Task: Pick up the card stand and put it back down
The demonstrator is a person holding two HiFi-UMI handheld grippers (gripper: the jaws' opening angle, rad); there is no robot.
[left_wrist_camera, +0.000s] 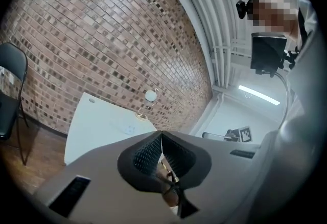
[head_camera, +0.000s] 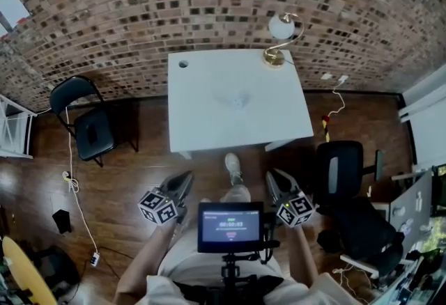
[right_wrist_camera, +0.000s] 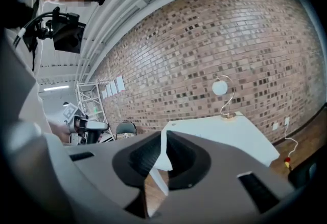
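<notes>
Both closed, empty: my left gripper (head_camera: 184, 183) and right gripper (head_camera: 276, 182) well short of the table (head_camera: 202, 126); card stand (head_camera: 235, 99) barely shows on white, so I might clip it reaching in.

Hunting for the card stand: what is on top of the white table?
A gold lamp at the white table's far right corner, and a faint clear item mid-table, too blurred to identify. Nothing hides the tabletop.

Card stand (head_camera: 235, 99) faint, shape unreadable (too small).

Lamp (head_camera: 281, 35) on white table (head_camera: 202, 122); black chair (head_camera: 87, 122)
</notes>
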